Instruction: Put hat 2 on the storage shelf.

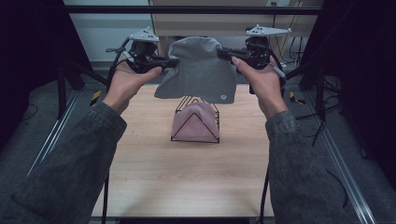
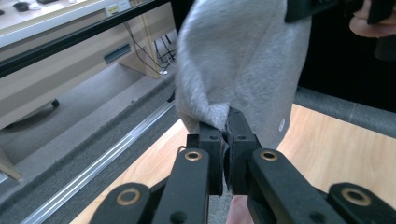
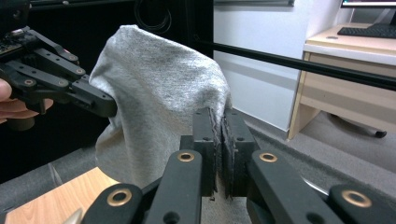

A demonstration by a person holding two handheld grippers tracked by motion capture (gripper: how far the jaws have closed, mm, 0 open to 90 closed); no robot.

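Cloth up in the air: the grey cloth (image 1: 198, 70) hangs above the table (image 1: 154, 172), left gripper (image 1: 172, 62) pinching its nine o'clock edge, right gripper (image 1: 222, 54) clamped on the three o'clock edge. Wire rack (image 1: 195, 126) with pink cloth (image 1: 196, 122) sits directly below, at six.

1. Grey denim-like sleeves (image 1: 70, 158) at lower left and lower right of the high view.
2. Black left gripper (image 1: 161, 63) and right gripper (image 1: 233, 55), grey three-cornered plates on top.
3. Black jaws, brass-coloured pivot rings.
4. Black cables trailing.
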